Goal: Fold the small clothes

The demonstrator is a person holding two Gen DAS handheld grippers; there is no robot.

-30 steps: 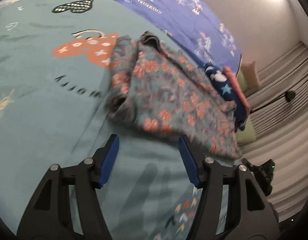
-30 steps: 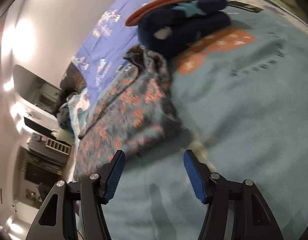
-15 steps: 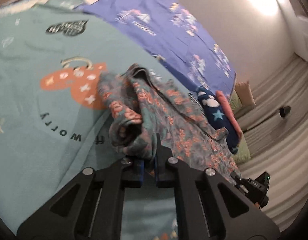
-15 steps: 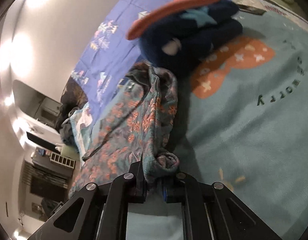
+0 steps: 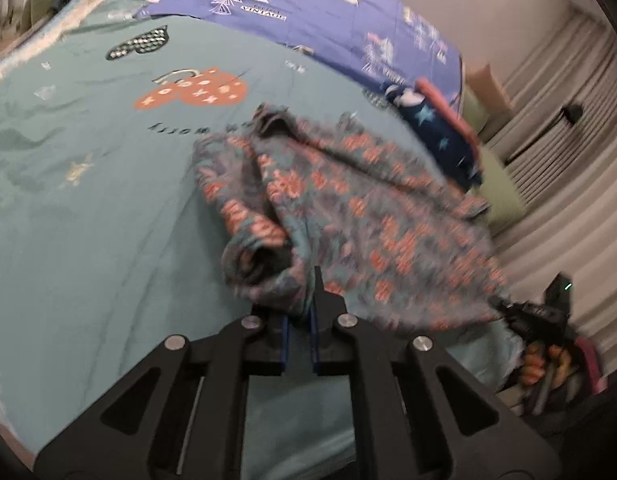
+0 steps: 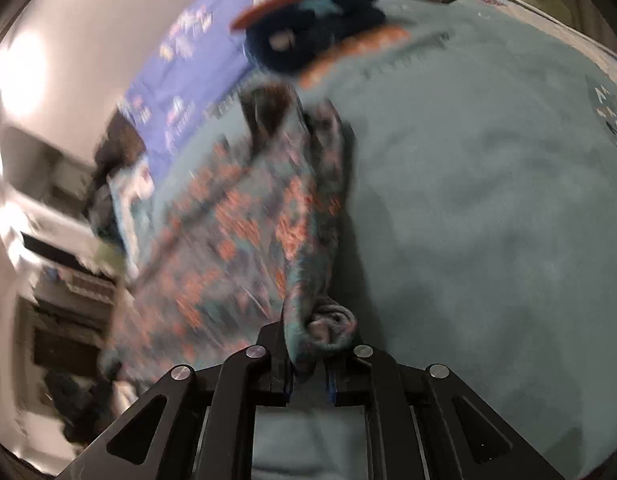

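Note:
A teal garment with an orange flower print (image 5: 368,208) lies stretched and partly raised over the teal bedspread (image 5: 88,200). My left gripper (image 5: 298,320) is shut on a bunched sleeve end at the garment's near left corner. In the right wrist view the same garment (image 6: 244,232) runs away to the left, blurred by motion. My right gripper (image 6: 310,376) has a rolled cuff clamped between its blue pads; its jaws are opening slightly with the cloth still pressed between them. The cloth between the two grips hangs in folds.
A folded navy star-print piece with an orange one on top (image 5: 436,128) sits behind the garment, also the same pile (image 6: 308,36). A blue patterned sheet (image 5: 308,4) covers the far side. Curtains (image 5: 568,120) and floor clutter (image 5: 548,364) lie past the bed's right edge.
Both grippers went from wide open to shut on the garment's near corners. They then drew it towards me and off the bed, away from the navy pile.

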